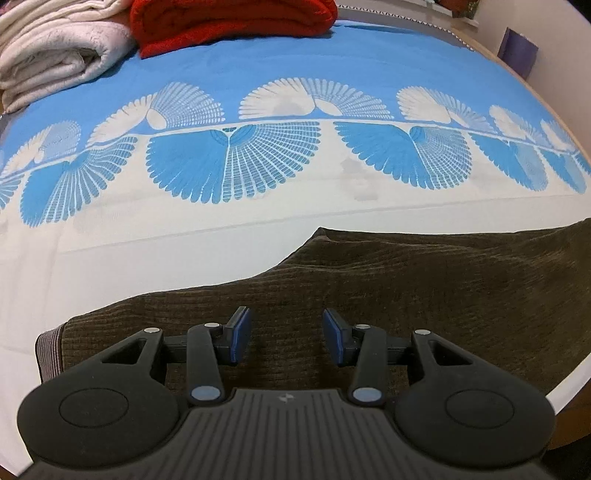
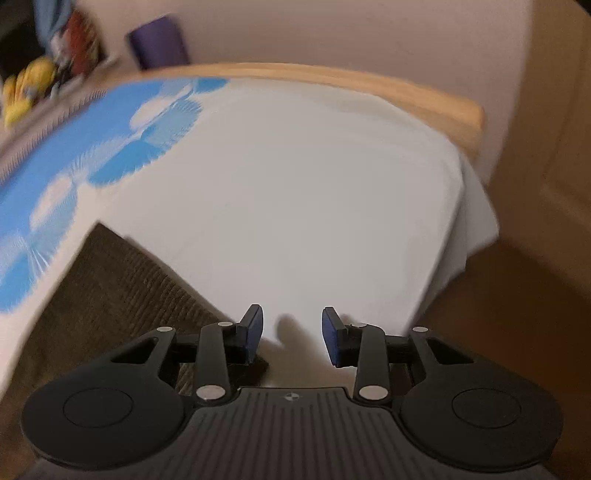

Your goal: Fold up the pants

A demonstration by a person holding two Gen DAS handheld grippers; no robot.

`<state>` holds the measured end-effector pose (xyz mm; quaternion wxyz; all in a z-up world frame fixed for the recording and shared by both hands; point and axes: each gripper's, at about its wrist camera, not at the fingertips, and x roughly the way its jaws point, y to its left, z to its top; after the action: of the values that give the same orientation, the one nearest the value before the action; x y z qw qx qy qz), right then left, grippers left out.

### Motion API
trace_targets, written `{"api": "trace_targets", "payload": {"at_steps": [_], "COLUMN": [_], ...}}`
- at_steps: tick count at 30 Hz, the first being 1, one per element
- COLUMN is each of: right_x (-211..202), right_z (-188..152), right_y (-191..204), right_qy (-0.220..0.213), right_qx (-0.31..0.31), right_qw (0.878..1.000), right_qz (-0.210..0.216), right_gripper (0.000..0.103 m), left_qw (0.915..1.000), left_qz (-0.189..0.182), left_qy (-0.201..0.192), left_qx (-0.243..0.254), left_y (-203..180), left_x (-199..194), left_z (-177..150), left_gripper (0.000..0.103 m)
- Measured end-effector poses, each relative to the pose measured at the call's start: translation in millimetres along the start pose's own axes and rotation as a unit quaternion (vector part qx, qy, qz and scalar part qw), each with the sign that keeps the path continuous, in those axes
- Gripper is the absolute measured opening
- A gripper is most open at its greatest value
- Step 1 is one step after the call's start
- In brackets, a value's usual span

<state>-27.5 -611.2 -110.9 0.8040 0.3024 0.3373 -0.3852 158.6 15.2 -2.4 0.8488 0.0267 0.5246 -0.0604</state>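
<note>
**Pants lying flat on the bed**

Pants are lying spread on the bedsheet, under the left gripper, whose jaws are hanging released and empty. Right gripper is hovering released over white sheet. Farther back, blankets are sitting folded.

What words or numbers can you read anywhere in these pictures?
No words or numbers can be read.
A small round emblem on the left tongs' body: a sign only, no letters.
The same emblem on the right tongs' body: no letters.
Colourful things beyond the bed: too blurred to read.
The pants and bedsheet show no text.
</note>
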Motion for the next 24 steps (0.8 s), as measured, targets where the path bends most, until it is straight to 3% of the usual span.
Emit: {"api": "trace_targets", "payload": {"at_steps": [2,5,6,11,15,21,24], "right_x": [-0.6,2.8,3.3,-8.1,-22.4,2.5,8.0], "right_z": [-7.2,-18.2,-20.2,-21.7,-23.3,-33.9,-35.5], "right_y": [-14.9,-21.7,-20.1,-11.2,-11.9,2.6,5.3], "right_qy": [0.022,0.04,0.046,0.01,-0.019,0.059,0.053], "right_qx": [0.061,0.147,0.162,0.205,0.213,0.163,0.163], "right_qw": [0.997,0.985,0.982,0.974,0.972,0.982,0.983], "right_qz": [0.042,0.083,0.09,0.099,0.097,0.074,0.069], "right_gripper": [0.037,0.051,0.05,0.05,0.051,0.052,0.053], "left_qw": [1.0,1.0,1.0,1.0,0.9999,0.9997,0.9998], "left_qz": [0.002,0.003,0.004,0.005,0.01,0.013,0.012], "left_qy": [0.003,0.007,0.007,0.007,0.007,0.01,0.011], "left_qx": [-0.004,-0.004,-0.003,-0.003,-0.011,-0.016,-0.014], "left_y": [-2.0,-3.6,-4.7,-1.8,10.6,19.8,19.8], "left_x": [2.3,4.5,4.8,2.7,1.4,1.0,0.5], "left_z": [1.2,0.8,0.4,-4.3,-7.6,-9.1,-9.8], "left_gripper": [0.048,0.048,0.048,0.048,0.048,0.048,0.048]}}
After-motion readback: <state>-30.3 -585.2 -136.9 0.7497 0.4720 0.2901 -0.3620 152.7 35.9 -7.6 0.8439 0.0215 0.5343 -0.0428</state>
